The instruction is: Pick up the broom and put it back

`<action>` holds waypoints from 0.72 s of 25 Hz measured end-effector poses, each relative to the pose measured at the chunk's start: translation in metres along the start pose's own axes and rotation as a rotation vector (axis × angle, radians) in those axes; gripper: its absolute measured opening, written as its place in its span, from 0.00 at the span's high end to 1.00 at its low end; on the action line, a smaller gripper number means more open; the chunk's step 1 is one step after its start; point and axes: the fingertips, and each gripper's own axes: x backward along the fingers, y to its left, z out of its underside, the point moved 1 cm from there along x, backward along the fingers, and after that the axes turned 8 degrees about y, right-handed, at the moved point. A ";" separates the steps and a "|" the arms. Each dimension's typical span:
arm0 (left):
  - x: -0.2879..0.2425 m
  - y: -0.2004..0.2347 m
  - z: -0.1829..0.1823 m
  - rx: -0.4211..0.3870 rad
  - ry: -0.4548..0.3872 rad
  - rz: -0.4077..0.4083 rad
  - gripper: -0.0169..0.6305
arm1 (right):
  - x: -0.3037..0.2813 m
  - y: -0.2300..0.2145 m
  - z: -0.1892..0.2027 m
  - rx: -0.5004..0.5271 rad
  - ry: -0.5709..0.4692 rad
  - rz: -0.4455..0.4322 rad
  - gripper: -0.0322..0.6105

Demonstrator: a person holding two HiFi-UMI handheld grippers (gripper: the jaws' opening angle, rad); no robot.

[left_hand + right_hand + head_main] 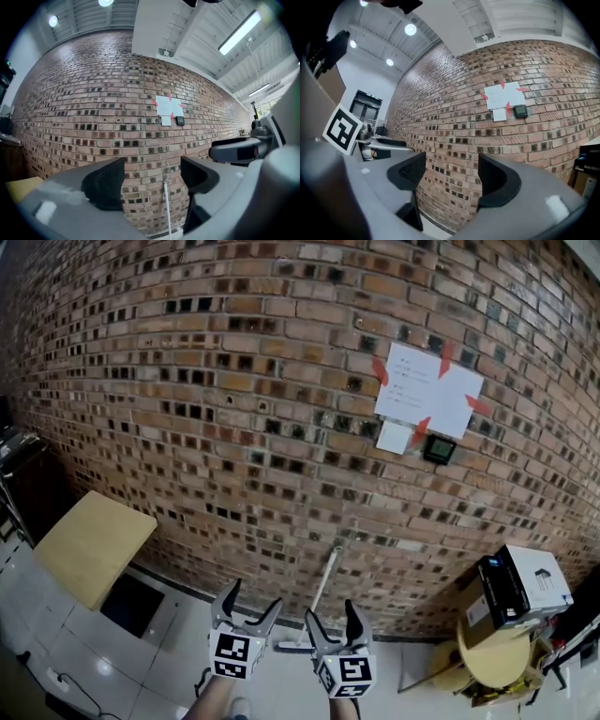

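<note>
Head view: one broom (322, 594) leans on the brick wall (234, 381), head on the floor, handle up for the taking. Two grippers, left gripper (253, 600) and right gripper (332, 615), aim level at it, not touching.

Left gripper view: fingers (105, 185) spread, empty, handle framed beyond.

Right gripper view: fingers apart, empty, only brick.

You face a red-brown brick wall (234, 381) flecked with dark gaps. At two o'clock, white paper (427, 390) with red tape (380, 369) at its corners. At six, a white broom (323, 587). Your grey left gripper (253, 596) and right gripper (330, 612) bear black-and-white markers (232, 654). At nine, a tan board (94, 545).
</note>
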 end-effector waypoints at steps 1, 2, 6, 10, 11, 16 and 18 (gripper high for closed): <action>-0.008 0.010 0.000 -0.001 0.002 0.012 0.39 | -0.010 0.003 -0.002 -0.005 -0.002 0.010 0.41; -0.015 0.016 -0.001 0.002 0.003 0.029 0.39 | -0.019 0.005 -0.003 -0.012 0.001 0.020 0.41; -0.040 0.031 0.005 0.008 0.016 0.092 0.39 | -0.046 0.008 0.008 -0.032 0.038 0.056 0.41; -0.067 0.035 0.006 0.031 0.024 0.134 0.39 | -0.066 -0.002 0.014 -0.042 0.069 0.081 0.41; -0.073 0.034 0.004 0.034 0.019 0.142 0.39 | -0.069 -0.008 0.013 -0.040 0.069 0.090 0.41; -0.094 0.034 -0.002 -0.010 0.027 0.134 0.39 | -0.085 -0.040 0.009 -0.062 0.057 0.121 0.41; -0.101 0.036 -0.002 -0.018 0.036 0.132 0.39 | -0.088 -0.050 0.010 -0.068 0.052 0.130 0.41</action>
